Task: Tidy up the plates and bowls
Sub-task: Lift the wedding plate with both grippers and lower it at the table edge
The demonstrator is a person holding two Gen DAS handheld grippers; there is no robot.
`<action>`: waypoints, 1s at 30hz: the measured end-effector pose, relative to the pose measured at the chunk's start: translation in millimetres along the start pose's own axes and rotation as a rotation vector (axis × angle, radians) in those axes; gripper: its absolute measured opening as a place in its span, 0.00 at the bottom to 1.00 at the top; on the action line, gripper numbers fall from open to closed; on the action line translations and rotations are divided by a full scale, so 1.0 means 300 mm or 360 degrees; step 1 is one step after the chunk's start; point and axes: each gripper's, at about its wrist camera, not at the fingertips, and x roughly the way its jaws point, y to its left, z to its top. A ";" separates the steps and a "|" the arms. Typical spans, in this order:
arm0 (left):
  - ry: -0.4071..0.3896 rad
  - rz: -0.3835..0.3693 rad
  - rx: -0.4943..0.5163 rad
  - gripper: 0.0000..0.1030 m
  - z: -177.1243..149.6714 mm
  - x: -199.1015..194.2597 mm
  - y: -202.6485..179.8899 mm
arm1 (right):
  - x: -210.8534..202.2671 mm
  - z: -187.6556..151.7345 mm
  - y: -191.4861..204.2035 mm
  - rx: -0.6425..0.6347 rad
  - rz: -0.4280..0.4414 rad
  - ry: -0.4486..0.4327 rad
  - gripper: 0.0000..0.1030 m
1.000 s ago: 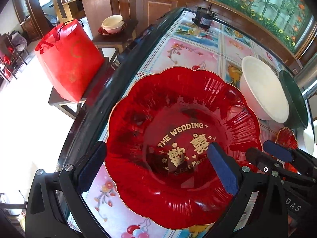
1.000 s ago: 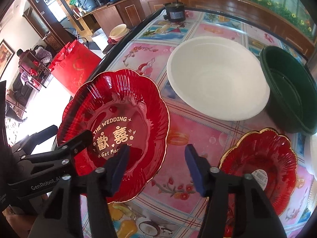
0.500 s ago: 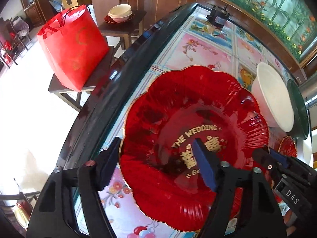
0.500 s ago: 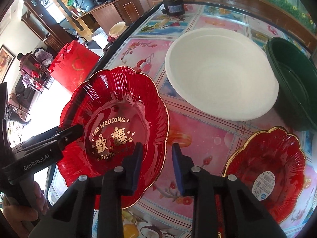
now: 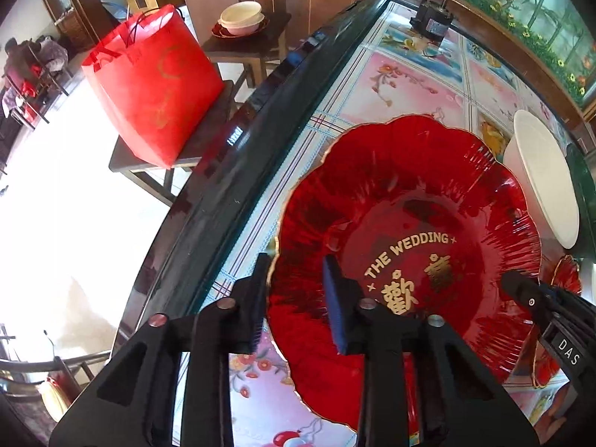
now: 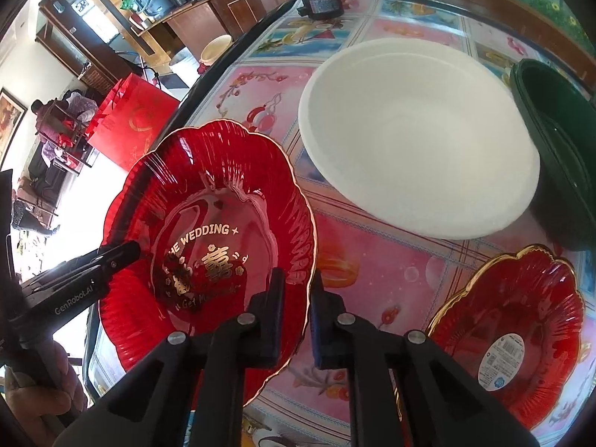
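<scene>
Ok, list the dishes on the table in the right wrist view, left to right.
Large red wedding plate → white bowl → small red plate with a sticker → dark green bowl.

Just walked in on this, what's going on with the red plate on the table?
A person is working two handheld grippers on the big red wedding plate. The right gripper has its fingers shut on the plate's near right rim. The left gripper straddles the opposite rim and is closing on it. A white bowl, a dark green bowl and a smaller red plate sit untouched on the table.
</scene>
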 end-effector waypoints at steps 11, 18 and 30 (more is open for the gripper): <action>-0.0036 -0.0016 -0.0017 0.19 -0.019 -0.024 -0.001 | -0.037 -0.026 0.008 -0.0049 -0.0027 -0.0059 0.10; -0.0087 -0.0033 -0.0029 0.19 -0.044 -0.086 0.007 | -0.080 -0.062 0.024 -0.0067 -0.0035 -0.0087 0.10; -0.0156 -0.0067 0.0026 0.19 -0.149 -0.207 0.027 | -0.179 -0.169 0.068 -0.0110 -0.0035 -0.0157 0.10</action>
